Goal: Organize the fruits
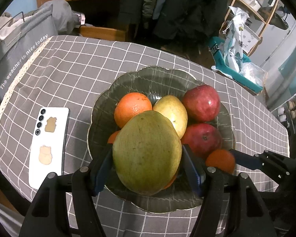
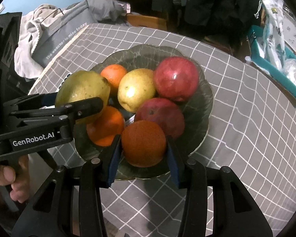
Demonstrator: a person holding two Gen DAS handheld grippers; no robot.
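Left gripper (image 1: pixel 147 169) pinches the mango (image 1: pixel 147 154) over the bowl (image 1: pixel 157 203); right gripper (image 2: pixel 143 154) fingers bracket an orange (image 2: pixel 143 143), barely touching; either could roll off the pile.

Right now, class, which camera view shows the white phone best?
The left wrist view: the white phone lies face down on the checked tablecloth, left of the glass plate, fully visible. In the right wrist view the green mango almost entirely hides it.

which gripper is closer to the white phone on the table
Left. The left gripper, holding the green mango over the glass bowl, is beside the phone; the right gripper is further away.
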